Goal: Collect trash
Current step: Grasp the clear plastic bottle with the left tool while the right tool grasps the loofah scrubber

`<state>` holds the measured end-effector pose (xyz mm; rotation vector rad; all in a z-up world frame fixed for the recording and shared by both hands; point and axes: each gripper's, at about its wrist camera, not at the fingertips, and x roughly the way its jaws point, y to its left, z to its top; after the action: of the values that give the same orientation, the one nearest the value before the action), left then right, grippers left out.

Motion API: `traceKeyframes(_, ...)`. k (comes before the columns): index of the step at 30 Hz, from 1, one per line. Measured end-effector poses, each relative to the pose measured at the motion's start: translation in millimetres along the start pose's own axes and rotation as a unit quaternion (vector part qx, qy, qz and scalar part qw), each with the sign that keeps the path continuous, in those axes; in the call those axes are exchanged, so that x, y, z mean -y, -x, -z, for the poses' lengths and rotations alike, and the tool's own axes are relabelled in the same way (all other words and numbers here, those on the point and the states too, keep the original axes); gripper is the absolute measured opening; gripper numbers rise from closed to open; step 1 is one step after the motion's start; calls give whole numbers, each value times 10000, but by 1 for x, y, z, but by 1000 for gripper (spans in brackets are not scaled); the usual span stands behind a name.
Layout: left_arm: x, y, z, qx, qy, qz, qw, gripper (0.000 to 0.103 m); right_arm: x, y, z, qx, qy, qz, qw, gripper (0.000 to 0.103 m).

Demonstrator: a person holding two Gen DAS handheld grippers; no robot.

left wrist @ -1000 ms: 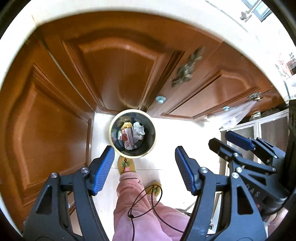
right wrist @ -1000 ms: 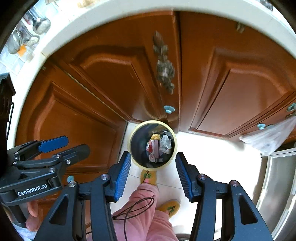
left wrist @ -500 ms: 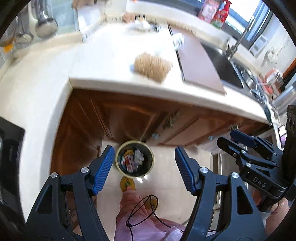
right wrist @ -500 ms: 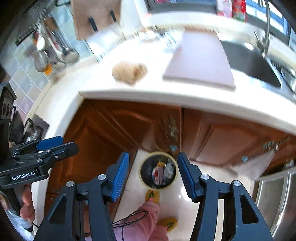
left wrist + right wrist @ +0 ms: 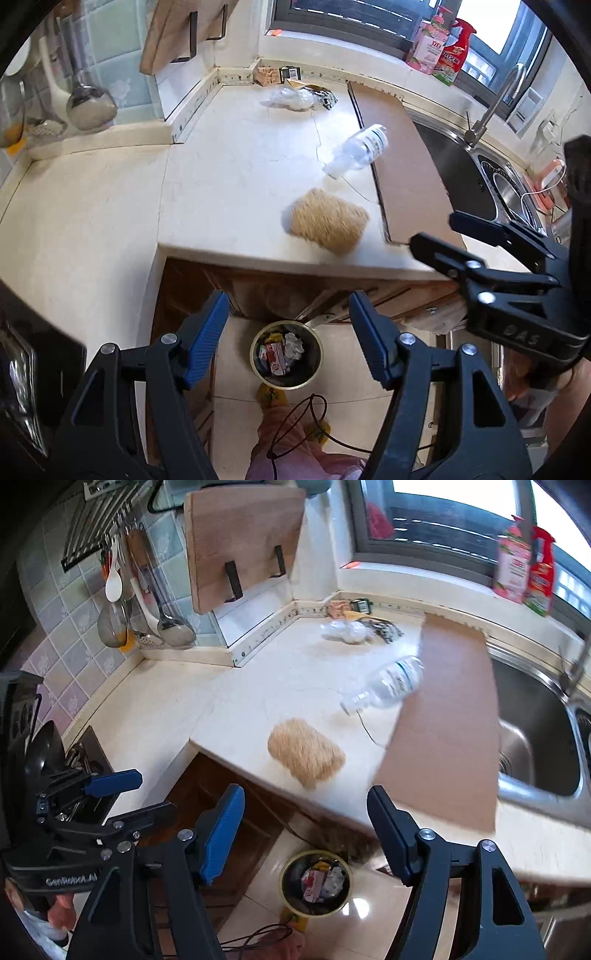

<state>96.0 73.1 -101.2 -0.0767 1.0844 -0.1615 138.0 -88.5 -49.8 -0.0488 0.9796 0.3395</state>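
left wrist view shows the plastic bottle (image 5: pixel 356 151) lying on its side on the counter (image 5: pixel 229 192), well beyond the empty, open left gripper (image 5: pixel 286 334). right gripper (image 5: pixel 306 830) is opening, nothing between its jaws. trash bin (image 5: pixel 286 354) sits below; judged: between pickups, reaching for the bottle comes next.

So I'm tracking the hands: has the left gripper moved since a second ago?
Yes. The left gripper has risen: the round yellow-rimmed trash bin below looks smaller, and the cream countertop is now in view.
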Motion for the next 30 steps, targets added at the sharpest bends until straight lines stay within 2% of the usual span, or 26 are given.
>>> traceKeyframes(4, -8, -33, -19, -177, -37, 62, 9998, 65, -2, -56, -21, -271, 290, 70, 9992, 71)
traceKeyframes(11, -22, -80, -48, -405, -133, 38, 9991, 65, 11, -138, -27, -773, 450, 174, 9958, 71)
traceKeyframes(20, -37, -121, -77, -618, -94, 239, 9978, 65, 21, -193, -26, -1253, 363, -185, 9913, 71)
traceKeyframes(23, -38, -126, -89, -501, -176, 229, 9983, 65, 18, -200, -25, -1360, 381, -353, 9893, 60)
traceKeyframes(27, -34, -125, -107, -390, -361, 269, 9982, 65, 15, -196, -29, -1228, 369, -354, 9911, 41)
traceKeyframes(30, -26, -121, -121, -265, -585, 347, 9973, 65, 18, -186, -35, -1100, 204, -313, 9932, 38)
